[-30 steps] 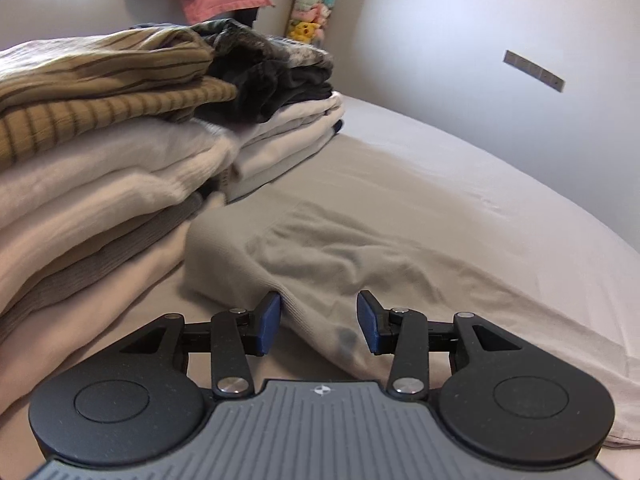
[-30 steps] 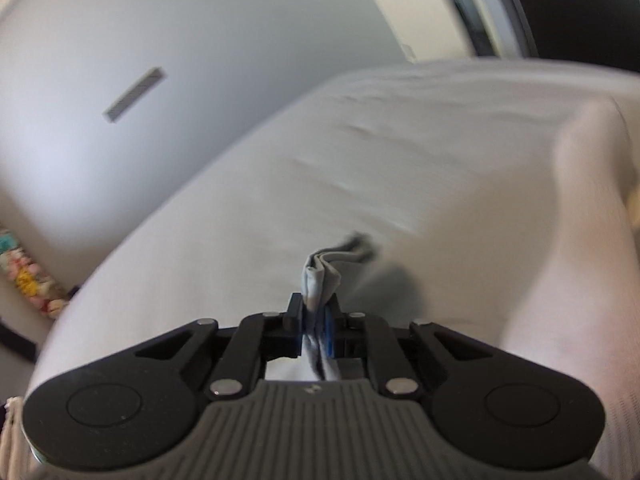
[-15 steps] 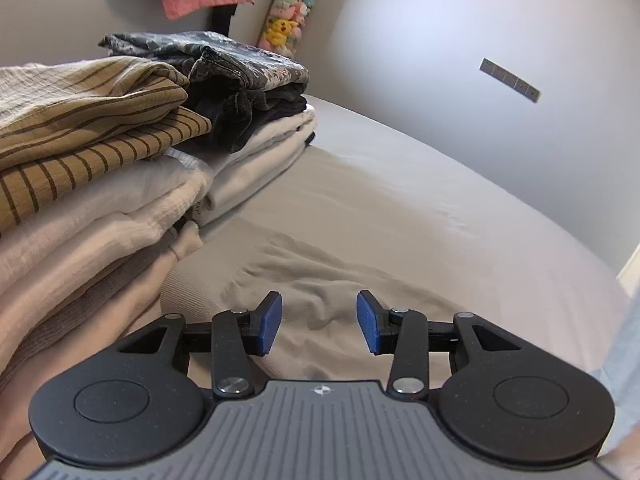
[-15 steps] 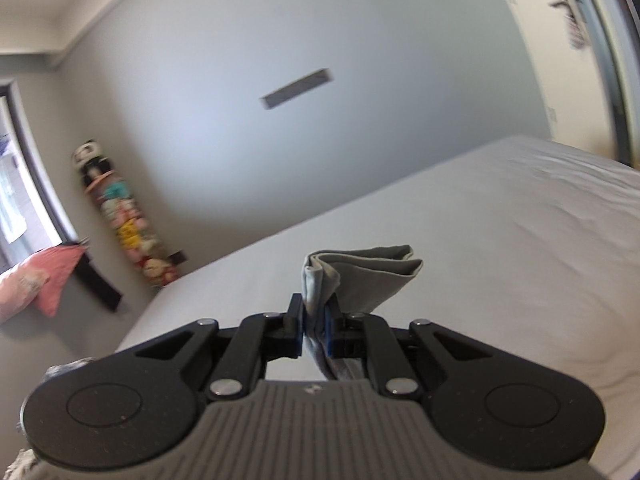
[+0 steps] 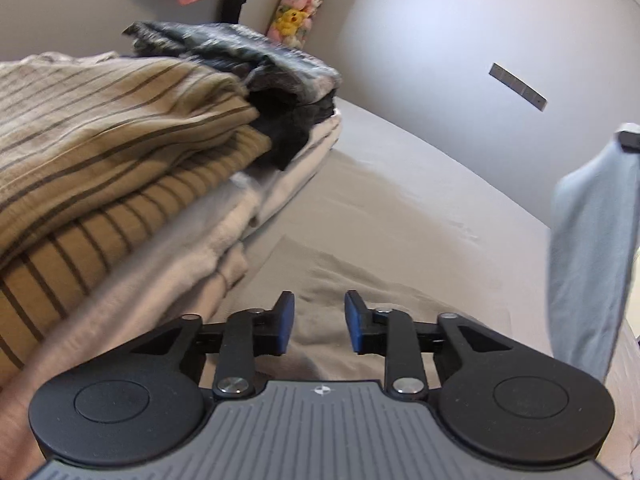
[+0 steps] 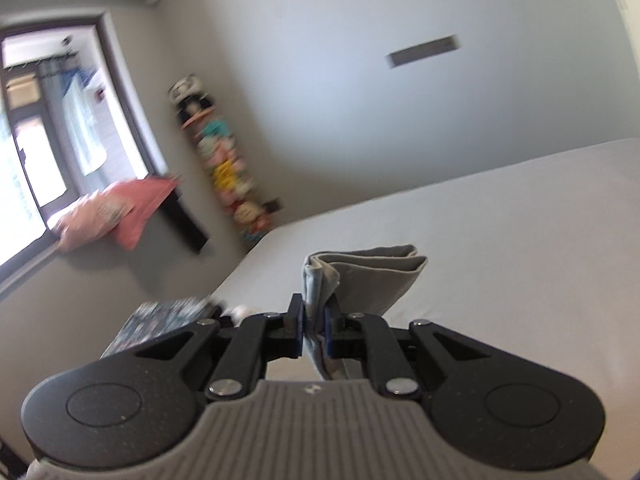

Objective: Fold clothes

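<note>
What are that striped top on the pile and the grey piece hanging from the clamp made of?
The striped top looks like a light woven or crinkled cotton, matte tan with thin dark stripes and soft wrinkles. The grey piece, pinched between the right gripper jaws, seems a thin, smooth jersey knit: it folds in limp layers and hangs without stiffness. Neither fibre can be told for certain.

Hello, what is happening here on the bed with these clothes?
A person is folding clothes on a bed with a hand-held tool in each hand. The right tool is shut on a bunched edge of a grey garment and holds it up in the air; in the left wrist view the garment hangs at the right edge. The left tool hovers over the part of the cloth lying on the bed, its jaws closing, nothing pinched yet. A stack of folded clothes sits beside it.
</note>
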Tool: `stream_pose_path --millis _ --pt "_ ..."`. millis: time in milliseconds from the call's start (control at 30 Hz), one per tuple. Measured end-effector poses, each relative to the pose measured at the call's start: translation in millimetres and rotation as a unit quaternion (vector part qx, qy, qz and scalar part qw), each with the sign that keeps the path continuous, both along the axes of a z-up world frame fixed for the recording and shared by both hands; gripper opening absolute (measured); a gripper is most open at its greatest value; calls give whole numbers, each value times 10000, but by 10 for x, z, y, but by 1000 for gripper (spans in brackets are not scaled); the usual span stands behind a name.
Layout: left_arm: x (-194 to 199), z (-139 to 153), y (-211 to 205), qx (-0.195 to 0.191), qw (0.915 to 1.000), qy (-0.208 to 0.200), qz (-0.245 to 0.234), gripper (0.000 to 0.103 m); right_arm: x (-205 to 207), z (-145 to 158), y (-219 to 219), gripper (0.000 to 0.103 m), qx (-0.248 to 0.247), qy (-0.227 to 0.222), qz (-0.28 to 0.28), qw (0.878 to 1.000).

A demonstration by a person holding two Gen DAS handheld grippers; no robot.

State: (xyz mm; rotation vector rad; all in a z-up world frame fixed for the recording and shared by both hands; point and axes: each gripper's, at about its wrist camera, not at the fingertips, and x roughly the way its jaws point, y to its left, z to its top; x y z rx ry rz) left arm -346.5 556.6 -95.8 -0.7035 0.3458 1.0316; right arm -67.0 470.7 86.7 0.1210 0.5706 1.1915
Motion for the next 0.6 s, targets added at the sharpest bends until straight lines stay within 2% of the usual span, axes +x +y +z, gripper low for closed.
stream_pose_path --millis 100,233,300,400,600 --pt "-20 -53 48 -74 10000 35 46 21 -342 -280 257 11 -169 -41 457 9988" --pt "-2 -121 84 -166 9995 216 139 19 -674 -661 566 11 -359 -212 1122 9928" --pt "-32 -176 121 -336 9991 154 222 17 -886 -849 670 11 -473 -291 1470 9876" --pt "-71 -218 147 -415 9986 115 316 15 -1061 -1122 880 11 -759 -365 1932 9775" --pt "-61 -249 145 -378 9982 212 414 15 -1252 -1608 1078 11 -1409 -186 2806 9492"
